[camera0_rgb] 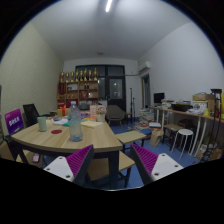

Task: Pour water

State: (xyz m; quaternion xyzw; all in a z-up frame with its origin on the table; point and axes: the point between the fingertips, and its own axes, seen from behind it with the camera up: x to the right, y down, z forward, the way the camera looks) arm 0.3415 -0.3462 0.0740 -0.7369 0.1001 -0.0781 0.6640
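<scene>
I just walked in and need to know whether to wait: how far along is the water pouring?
Nothing looks done yet. The gripper is open and empty, its fingers apart and well back from the wooden table. The water bottle stands upright on that table, untouched, with cups nearby. In hand: only the approach. Left: reaching the bottle, grasping it, and pouring.

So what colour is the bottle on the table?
Clear bottle with a bluish tint, seen in the gripper view, beyond the open gripper.
</scene>
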